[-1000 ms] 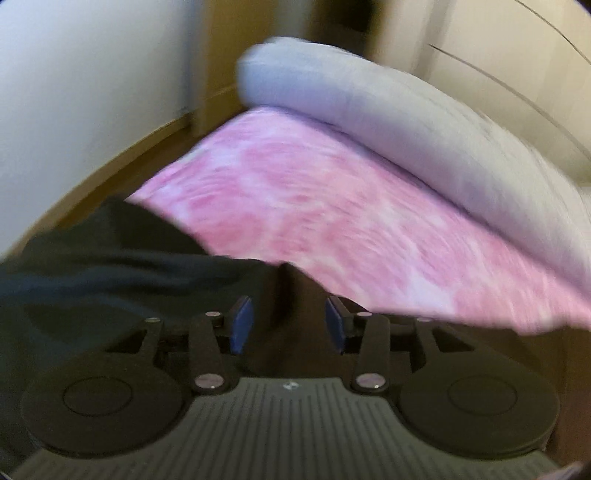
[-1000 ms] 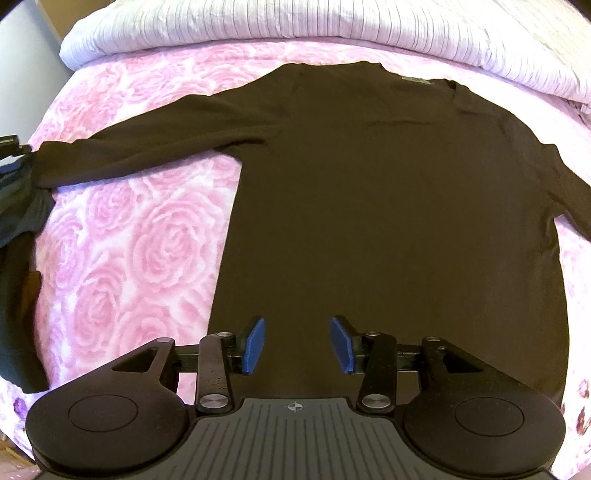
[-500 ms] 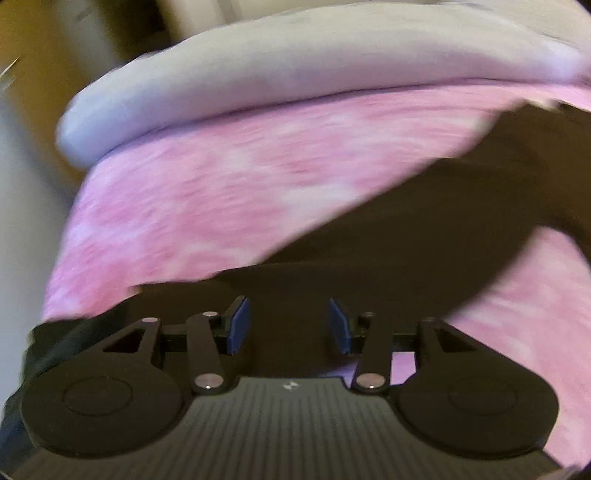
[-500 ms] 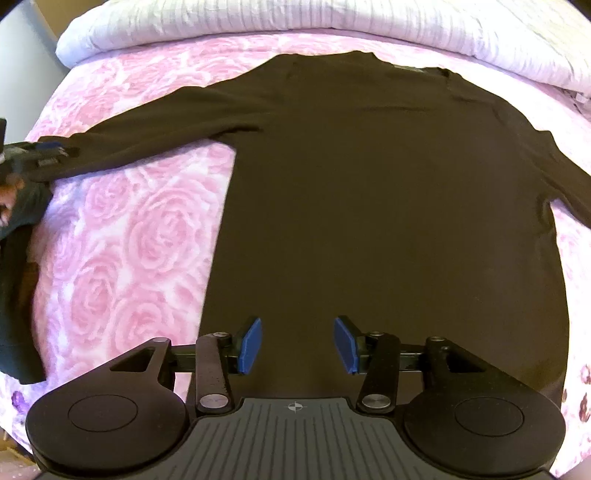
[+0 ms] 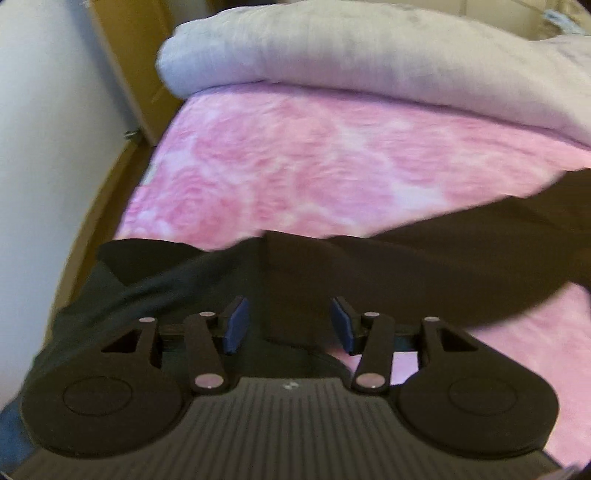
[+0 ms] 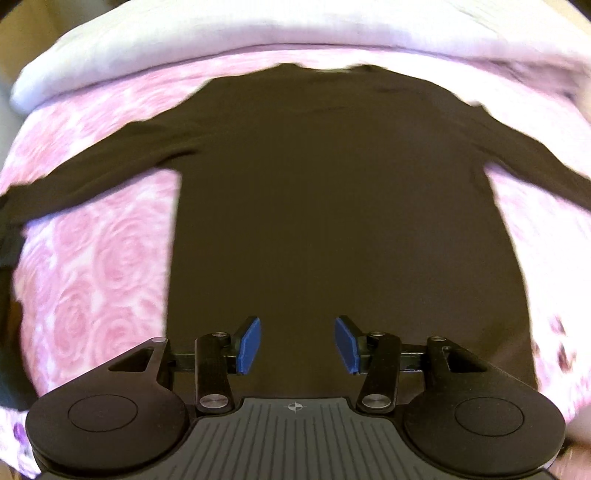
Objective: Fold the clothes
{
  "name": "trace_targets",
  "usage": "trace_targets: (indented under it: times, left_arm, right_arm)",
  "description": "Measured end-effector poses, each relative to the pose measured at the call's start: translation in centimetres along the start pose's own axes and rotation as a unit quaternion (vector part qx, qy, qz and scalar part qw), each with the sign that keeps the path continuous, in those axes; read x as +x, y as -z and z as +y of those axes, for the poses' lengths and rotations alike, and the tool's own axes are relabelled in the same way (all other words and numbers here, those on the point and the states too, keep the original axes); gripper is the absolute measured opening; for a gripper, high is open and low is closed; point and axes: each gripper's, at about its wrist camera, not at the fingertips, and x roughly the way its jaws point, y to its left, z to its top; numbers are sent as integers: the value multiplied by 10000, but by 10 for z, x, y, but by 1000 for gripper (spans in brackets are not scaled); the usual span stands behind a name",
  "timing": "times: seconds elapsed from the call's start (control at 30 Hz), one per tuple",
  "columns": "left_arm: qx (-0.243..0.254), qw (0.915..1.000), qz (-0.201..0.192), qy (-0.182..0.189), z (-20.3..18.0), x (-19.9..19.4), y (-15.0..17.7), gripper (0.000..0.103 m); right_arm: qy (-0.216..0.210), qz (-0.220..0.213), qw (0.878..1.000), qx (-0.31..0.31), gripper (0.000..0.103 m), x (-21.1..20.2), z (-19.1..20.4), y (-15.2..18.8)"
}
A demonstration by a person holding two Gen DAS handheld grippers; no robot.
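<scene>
Dark long-sleeved shirt (image 6: 332, 206) lying flat on the pink rose bedspread (image 6: 92, 266), sleeves spread out, left gripper (image 5: 290, 325) hovering over the sleeve (image 5: 406, 266), jaws opening, pads not pressing cloth, right gripper (image 6: 297, 345) hanging over the hem, jaws half-wide, gripping nothing, pale duvet (image 5: 332, 51) lying behind.

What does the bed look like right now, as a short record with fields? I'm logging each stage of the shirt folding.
garment: dark long-sleeved shirt, spread flat, sleeves stretched out to both sides
surface: pink rose-patterned bedspread
behind shirt: rolled pale lilac blanket along the far edge
left claw: over the sleeve end, jaws opening, pads not pressing the cloth
right claw: above the shirt's hem, jaws apart, nothing gripped
other cloth: second dark garment at the bed's left edge
folding: not yet begun
</scene>
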Motion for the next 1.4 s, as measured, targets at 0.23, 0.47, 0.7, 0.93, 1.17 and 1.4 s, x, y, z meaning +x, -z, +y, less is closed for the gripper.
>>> trace_targets:
  times: [0.23, 0.47, 0.7, 0.93, 1.17, 1.4]
  left_arm:
    - [282, 9980, 26, 564, -56, -70, 29, 66]
    - [627, 9928, 129, 1015, -112, -147, 64, 83]
    - [794, 9895, -75, 1206, -165, -216, 83, 83]
    - [1098, 9857, -471, 1191, -198, -278, 97, 84]
    - [1291, 9799, -676, 1363, -204, -304, 105, 84]
    - [1761, 9649, -920, 1720, -195, -319, 106, 84]
  right_arm:
    - [802, -119, 9937, 776, 49, -55, -72, 42]
    - [1076, -453, 9811, 1546, 60, -111, -148, 90]
    - [632, -768, 9770, 1886, 69, -148, -186, 132]
    - [304, -1035, 9869, 1198, 71, -176, -175, 143]
    - [329, -1371, 9769, 1604, 72, -209, -187, 170]
    - [586, -1504, 9704, 1795, 72, -242, -161, 195]
